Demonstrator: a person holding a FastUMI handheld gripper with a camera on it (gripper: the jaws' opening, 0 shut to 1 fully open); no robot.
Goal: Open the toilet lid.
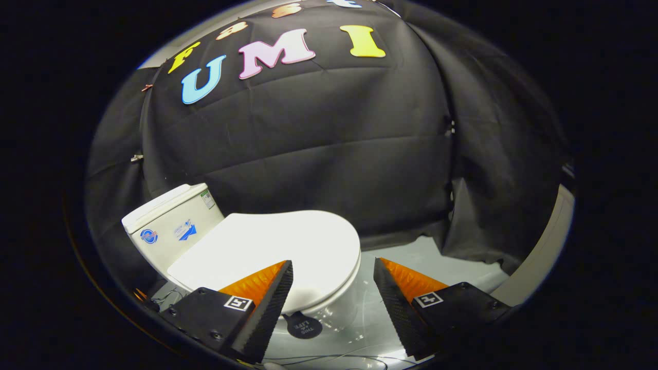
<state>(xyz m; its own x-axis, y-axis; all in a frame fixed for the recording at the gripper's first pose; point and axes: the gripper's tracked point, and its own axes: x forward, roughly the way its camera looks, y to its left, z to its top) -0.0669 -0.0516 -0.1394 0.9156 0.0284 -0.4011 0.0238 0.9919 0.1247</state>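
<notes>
Against the black cloth wall [329, 139] sits the toilet [339, 308], lid [272, 249] down flat on the seat. Tank [172, 226] behind the lid, stickers on its front. Gripper [333, 270] fingers spread apart, holding nothing; lid's front rim between them. Small dark round sticker [304, 325] low on the bowl, under the rim.

Gripper [333, 267] fingers spread wide, empty; closed toilet lid [277, 246] just ahead, front edge between fingers.
</notes>
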